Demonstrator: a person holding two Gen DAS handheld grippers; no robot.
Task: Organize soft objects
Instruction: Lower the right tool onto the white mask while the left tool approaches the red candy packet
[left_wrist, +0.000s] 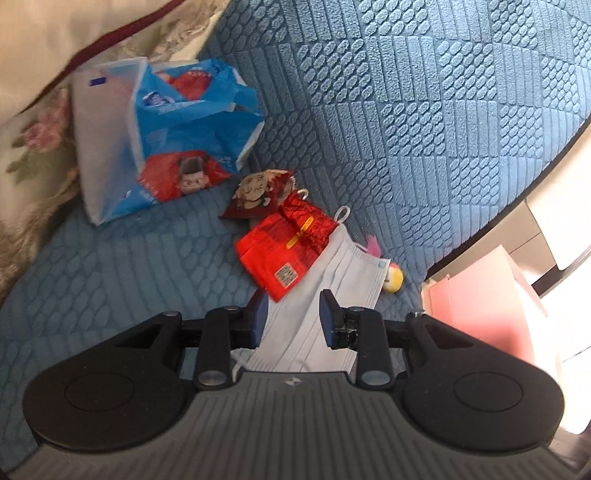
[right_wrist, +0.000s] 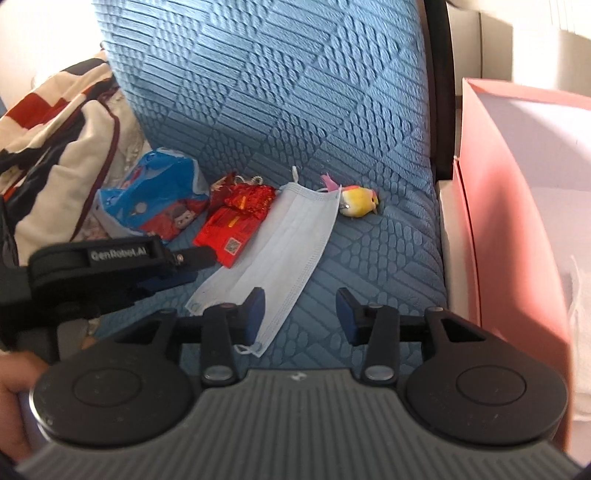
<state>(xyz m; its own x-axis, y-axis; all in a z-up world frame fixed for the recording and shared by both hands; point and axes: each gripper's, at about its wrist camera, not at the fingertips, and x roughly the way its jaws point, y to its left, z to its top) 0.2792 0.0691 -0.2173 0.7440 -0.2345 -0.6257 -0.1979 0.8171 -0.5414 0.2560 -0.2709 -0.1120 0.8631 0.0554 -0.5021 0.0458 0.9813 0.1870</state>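
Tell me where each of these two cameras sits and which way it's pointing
Left wrist: rides the left gripper, looking down along its open fingers at the face mask on the blue cushion.
Right wrist: rides the right gripper, open above the same cushion, pink box at right; the left gripper and some of the person's skin show at left.
Shared: mask, red packet, blue bag, bird toy.
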